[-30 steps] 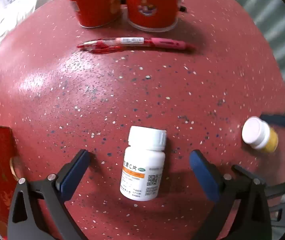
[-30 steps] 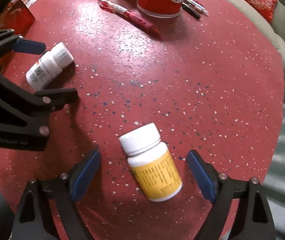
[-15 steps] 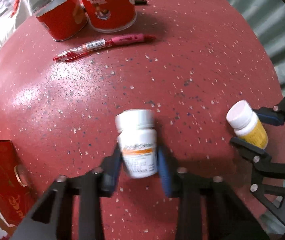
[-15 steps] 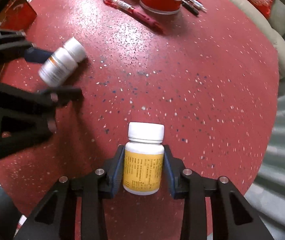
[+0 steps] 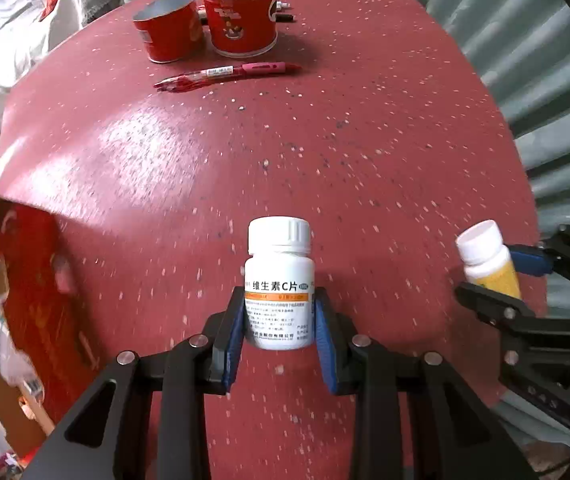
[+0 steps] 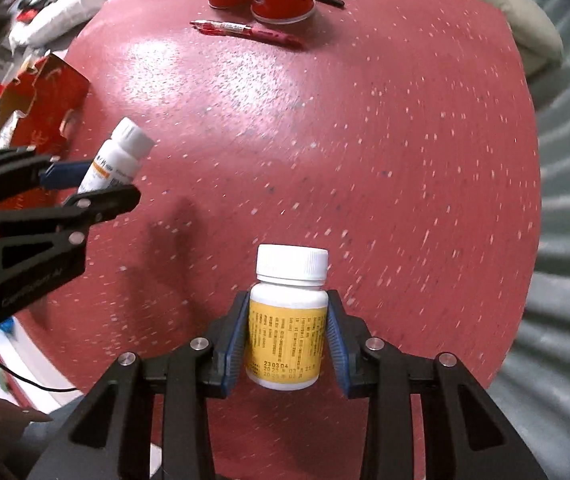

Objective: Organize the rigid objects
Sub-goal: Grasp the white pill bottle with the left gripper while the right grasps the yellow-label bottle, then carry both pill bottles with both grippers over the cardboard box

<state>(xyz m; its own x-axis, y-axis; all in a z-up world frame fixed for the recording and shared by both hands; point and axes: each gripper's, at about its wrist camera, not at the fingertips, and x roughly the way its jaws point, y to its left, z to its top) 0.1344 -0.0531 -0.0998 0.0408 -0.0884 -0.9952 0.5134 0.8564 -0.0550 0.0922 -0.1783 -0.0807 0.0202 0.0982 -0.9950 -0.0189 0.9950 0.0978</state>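
1. Bottles are both held: the white vitamin bottle (image 5: 279,288) sits clamped between the blue pads of the left gripper (image 5: 279,334), cap pointing away from it, clear of the red speckled table (image 5: 325,140).
2. The right gripper (image 6: 285,346) grasps the yellow-labelled bottle (image 6: 287,328) the same way, pads pressing its sides.
3. Ahead of both grippers lie a red pen (image 5: 229,74) and, beyond it, two red cups (image 5: 209,24).
4. To the left gripper's left stands an open red box (image 5: 25,280).
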